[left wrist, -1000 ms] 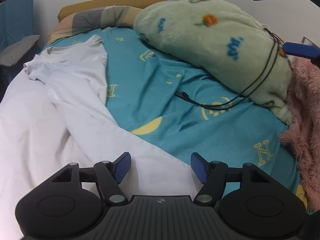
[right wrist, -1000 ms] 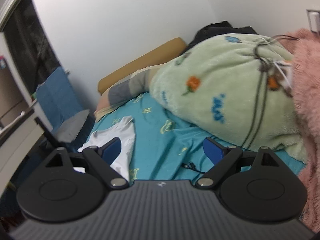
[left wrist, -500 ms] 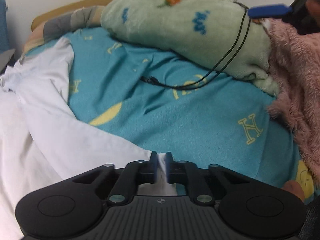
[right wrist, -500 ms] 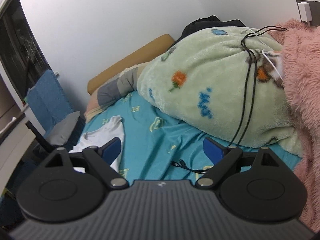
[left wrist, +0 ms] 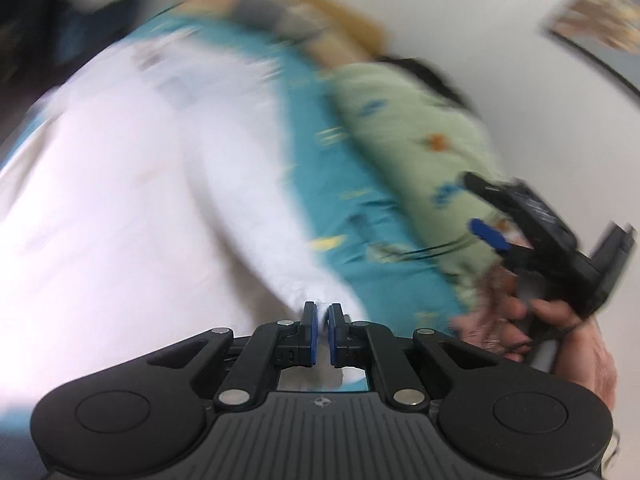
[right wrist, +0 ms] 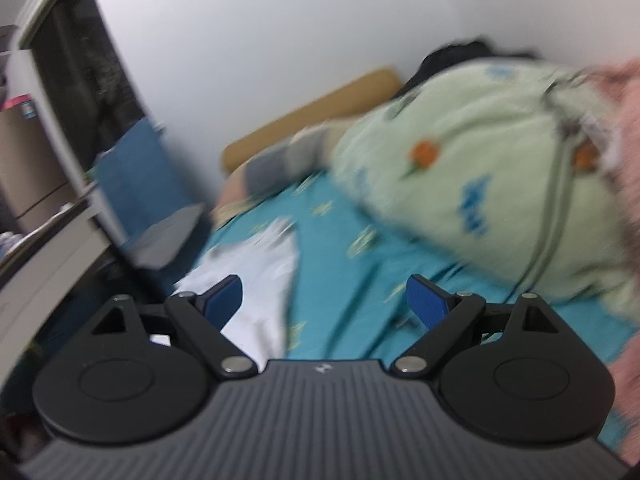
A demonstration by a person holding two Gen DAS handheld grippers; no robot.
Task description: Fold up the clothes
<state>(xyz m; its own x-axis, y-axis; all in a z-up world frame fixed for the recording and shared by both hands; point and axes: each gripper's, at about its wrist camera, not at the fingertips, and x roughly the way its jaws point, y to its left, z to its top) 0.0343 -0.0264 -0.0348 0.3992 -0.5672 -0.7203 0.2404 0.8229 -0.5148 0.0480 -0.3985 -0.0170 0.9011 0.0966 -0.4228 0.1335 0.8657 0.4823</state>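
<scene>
Left gripper point(left wrist: 323, 330): blue pads nearly together, a pinch of the white garment point(left wrist: 132, 216) clamped between them at its near edge
White garment: spreads from the pads up and left across the teal bedsheet point(left wrist: 340, 184); blurred, so folds cannot be read
Right gripper point(right wrist: 324, 300): fingers spread wide, nothing between them, held above the bed with the garment's far corner beyond its left pad
Right hand point(left wrist: 560, 328): grasps that gripper's handle at the right edge of the left view
Open room: bare teal sheet between garment and green plush blanket point(right wrist: 480, 184)
Edges: pink fleece point(right wrist: 628, 92) on the right, tan headboard point(right wrist: 312, 116) against the wall
</scene>
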